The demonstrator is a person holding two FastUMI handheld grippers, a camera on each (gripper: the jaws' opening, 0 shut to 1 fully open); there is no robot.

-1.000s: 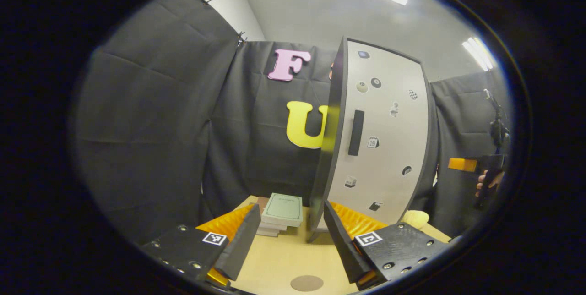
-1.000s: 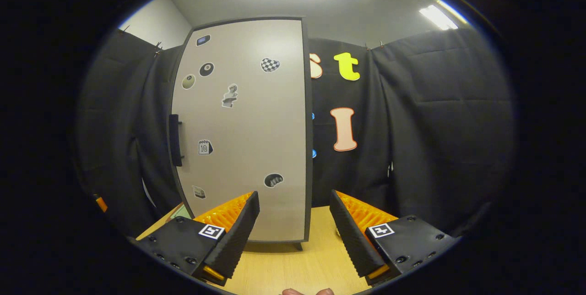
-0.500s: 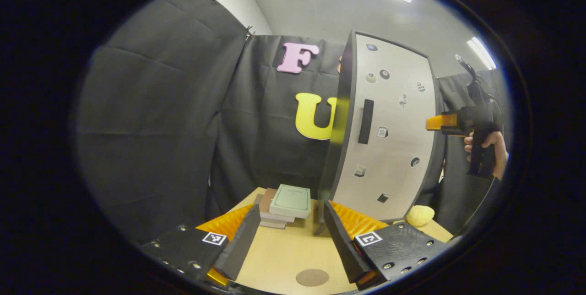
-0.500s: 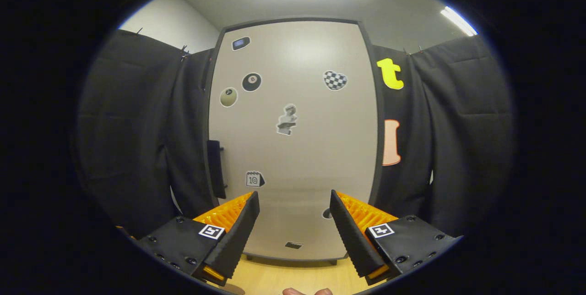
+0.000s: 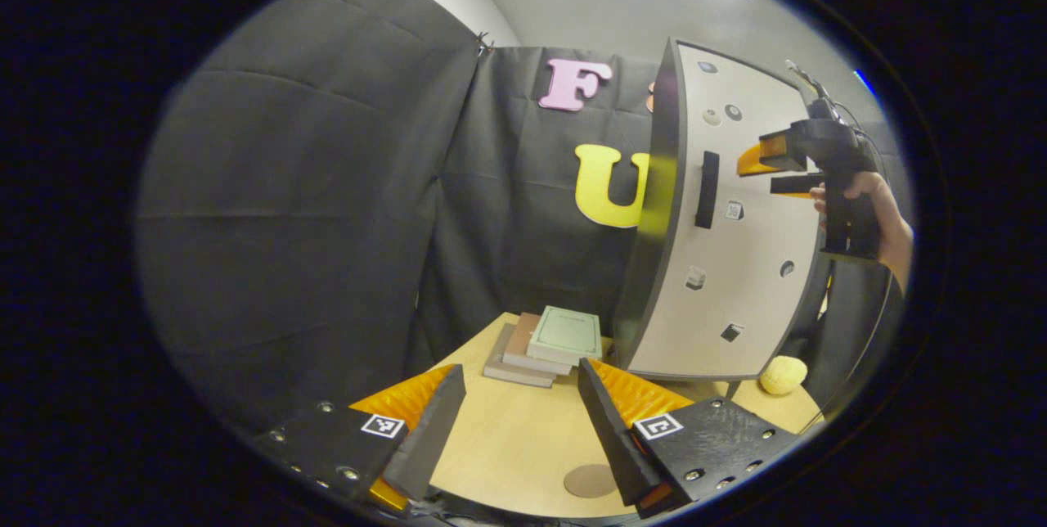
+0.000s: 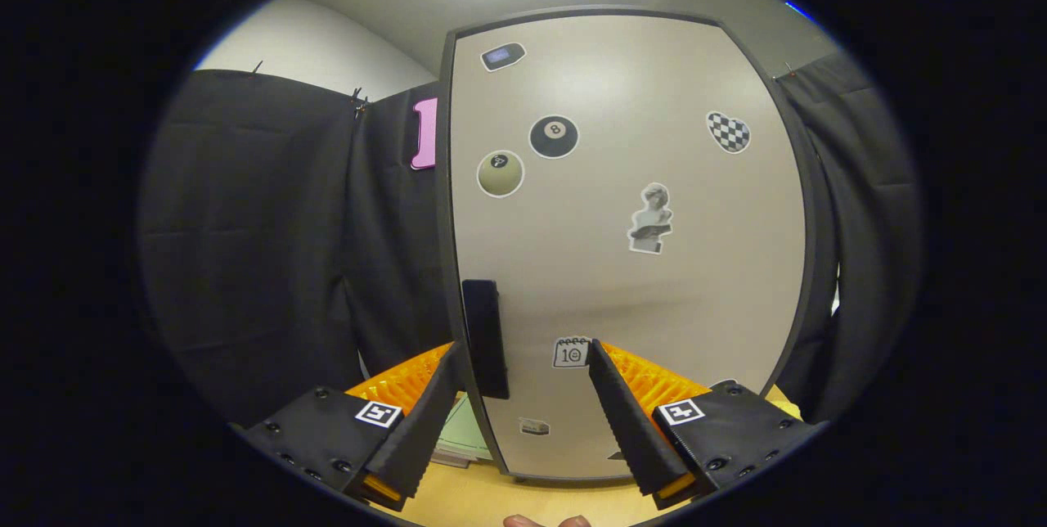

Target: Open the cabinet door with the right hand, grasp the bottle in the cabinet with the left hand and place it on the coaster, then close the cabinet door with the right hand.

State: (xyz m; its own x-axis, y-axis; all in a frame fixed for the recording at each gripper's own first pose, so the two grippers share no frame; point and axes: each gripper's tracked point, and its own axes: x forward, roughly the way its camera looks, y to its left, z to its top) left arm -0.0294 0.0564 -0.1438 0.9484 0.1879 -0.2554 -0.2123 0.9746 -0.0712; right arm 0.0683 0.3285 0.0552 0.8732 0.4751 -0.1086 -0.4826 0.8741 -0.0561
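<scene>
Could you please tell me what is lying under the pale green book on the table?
The pale green book tops a small stack: two brownish-grey books on the light wooden table. Their covers are mostly hidden.

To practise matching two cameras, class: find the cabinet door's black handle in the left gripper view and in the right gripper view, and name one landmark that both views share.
Left gripper view: the handle stands upright, right of centre, on the cabinet door, left of the right gripper.
Right gripper view: the handle is low and centre-left, by the door's left edge.
Shared landmark: the calendar sticker beside the handle.
</scene>
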